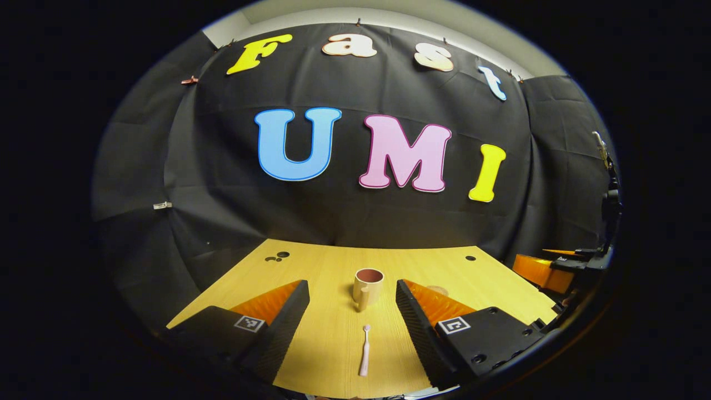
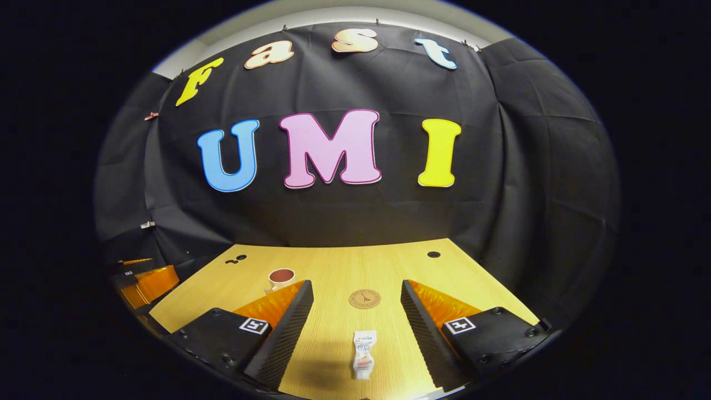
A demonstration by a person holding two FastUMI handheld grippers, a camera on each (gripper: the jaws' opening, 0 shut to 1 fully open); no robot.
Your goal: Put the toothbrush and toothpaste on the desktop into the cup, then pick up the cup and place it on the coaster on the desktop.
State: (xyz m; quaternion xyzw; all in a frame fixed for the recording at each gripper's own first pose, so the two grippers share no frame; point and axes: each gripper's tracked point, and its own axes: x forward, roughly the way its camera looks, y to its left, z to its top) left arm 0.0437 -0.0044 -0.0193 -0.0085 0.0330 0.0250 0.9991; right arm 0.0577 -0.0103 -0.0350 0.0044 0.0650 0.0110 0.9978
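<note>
In the left gripper view I had the left gripper (image 1: 353, 314) hovering above the desktop (image 1: 328, 266) with its fingers spread wide and nothing between them. The toothbrush (image 1: 365, 351) lay flat on the wood in the gap between the fingers, its head toward the cup (image 1: 367, 286), which stood upright a little farther on, handle facing me and nothing inside that I could see. At the right edge of that view I could make out part of the other gripper, well apart from the cup. A pale round shape peeked out beyond the right finger; I took it for the coaster but could not be sure from there. In the right gripper view the right gripper (image 2: 355, 316) was likewise wide open and empty, with the toothpaste (image 2: 364, 354) lying flat between its fingers, cap end nearest me. The coaster (image 2: 364, 299) showed plainly here, just beyond the tube, bare, and the cup (image 2: 281, 277) stood off to the left, partly hidden behind the left finger. I judged the task at its very start: neither item picked, both grippers lined up on their targets. The next move, as I read it, called for lowering onto the thin toothbrush handle and closing squarely, since it lay low against the wood and could slip.
</note>
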